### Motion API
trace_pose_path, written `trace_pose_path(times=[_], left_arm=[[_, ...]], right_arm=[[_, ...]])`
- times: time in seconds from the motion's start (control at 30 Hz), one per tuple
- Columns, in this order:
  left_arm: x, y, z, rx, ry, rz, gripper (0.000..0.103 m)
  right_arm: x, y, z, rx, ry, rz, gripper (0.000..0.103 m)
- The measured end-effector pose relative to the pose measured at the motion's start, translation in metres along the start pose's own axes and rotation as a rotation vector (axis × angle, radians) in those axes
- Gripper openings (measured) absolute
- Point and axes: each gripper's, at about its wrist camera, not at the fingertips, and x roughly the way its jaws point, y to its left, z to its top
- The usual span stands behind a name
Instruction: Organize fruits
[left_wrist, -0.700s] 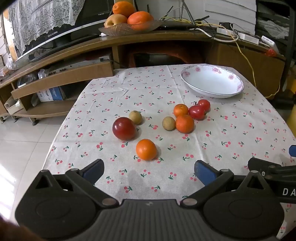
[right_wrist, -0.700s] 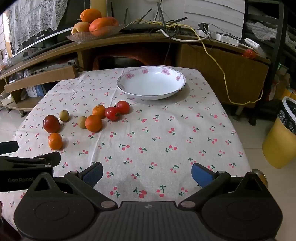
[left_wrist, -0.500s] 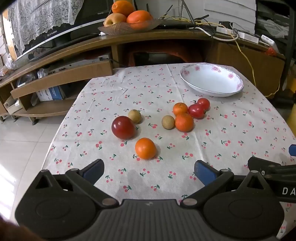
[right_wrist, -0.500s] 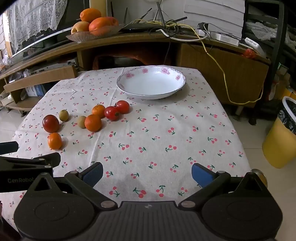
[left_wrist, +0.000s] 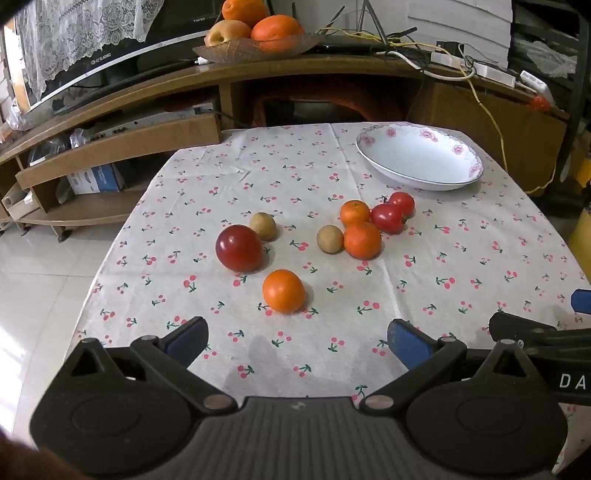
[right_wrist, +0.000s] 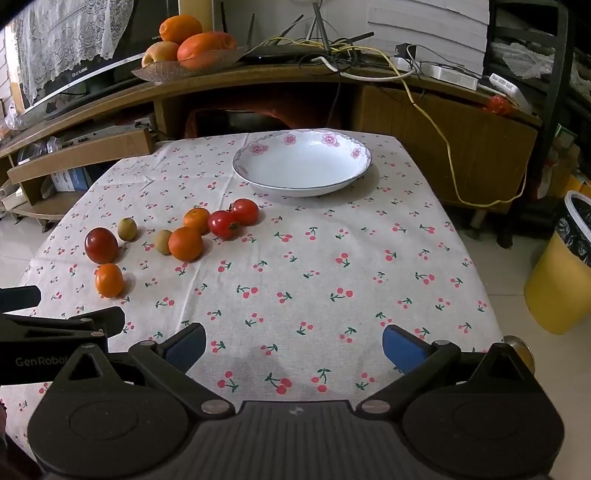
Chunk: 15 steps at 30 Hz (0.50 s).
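left hand-held gripper (left_wrist: 295, 341): nearest item, jaws spread wide, nothing between the blue pads, hovering over the near edge of the worktop (left_wrist: 461, 266).
right hand-held gripper (right_wrist: 293, 345): beside it on the right, jaws equally wide, empty, over bare cherry-print cloth.
change noted: against the frames a moment ago the fruit sits slightly higher and farther in both views, so both tools seem to have drawn back or tipped a little; nothing on the cloth has been touched. judgement: sorting has not begun, this reads as the framing before a first reach.
near orange (left_wrist: 283, 291): closest fruit, just ahead of the left tool, likely first pick.
dark red plum-like fruit (left_wrist: 240, 248): just beyond, to the left, with a small brown round fruit (left_wrist: 263, 226) touching or almost touching its far side.
centre cluster: second brown fruit (left_wrist: 330, 239) against a larger orange (left_wrist: 362, 240); behind these a small orange (left_wrist: 354, 212) and two tomatoes (left_wrist: 388, 218), close-packed.
white floral dish (left_wrist: 419, 160): far right, empty, well apart from the fruit; probable destination.
far shelf: a separate fruit bowl (left_wrist: 255, 46), not on the worktop.
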Motion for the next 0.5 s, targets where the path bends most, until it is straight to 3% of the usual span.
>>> trace_pose_path(times=[0.5], left_arm=[[0.0001, 0.001, 0.0004, -0.001, 0.001, -0.005, 0.103]], right_arm=[[0.001, 0.0001, -0.0006, 0.003, 0.002, 0.001, 0.1]])
